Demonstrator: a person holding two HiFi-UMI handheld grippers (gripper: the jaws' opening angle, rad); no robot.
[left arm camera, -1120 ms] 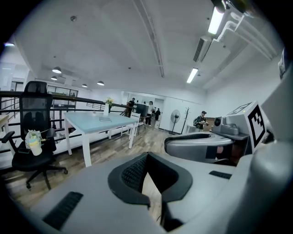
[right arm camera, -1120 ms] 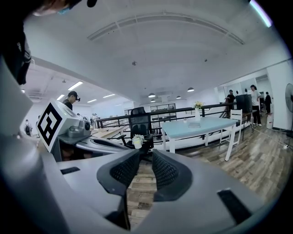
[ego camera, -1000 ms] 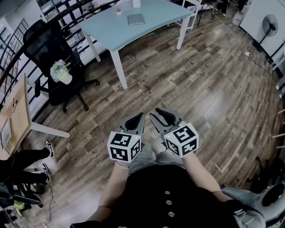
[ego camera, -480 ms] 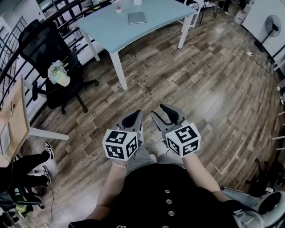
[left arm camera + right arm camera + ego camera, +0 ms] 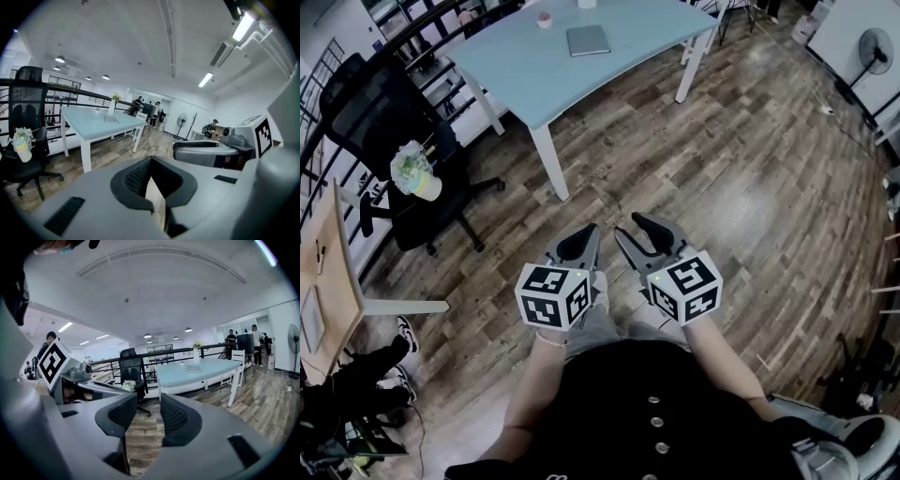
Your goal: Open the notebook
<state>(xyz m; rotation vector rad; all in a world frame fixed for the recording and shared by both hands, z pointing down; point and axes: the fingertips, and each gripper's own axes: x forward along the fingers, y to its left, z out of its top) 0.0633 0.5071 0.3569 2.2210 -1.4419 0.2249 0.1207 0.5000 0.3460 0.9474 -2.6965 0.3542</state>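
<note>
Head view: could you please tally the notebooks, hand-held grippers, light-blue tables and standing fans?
notebooks: 1
hand-held grippers, left and right: 2
light-blue tables: 1
standing fans: 1
Total: 5

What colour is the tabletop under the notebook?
Pale blue tabletop, with white legs; clearest in the head view.

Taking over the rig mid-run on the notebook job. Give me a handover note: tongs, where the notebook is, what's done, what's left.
Tongs: left tongs shut, empty. Right tongs open; they have just been opening, with nothing between them. Both are held over the wooden floor, well short of the table.
Things: notebook lies closed on the blue table.
Done: nothing on the notebook yet.
Left: get to the table, reach the notebook, open its cover.
</note>
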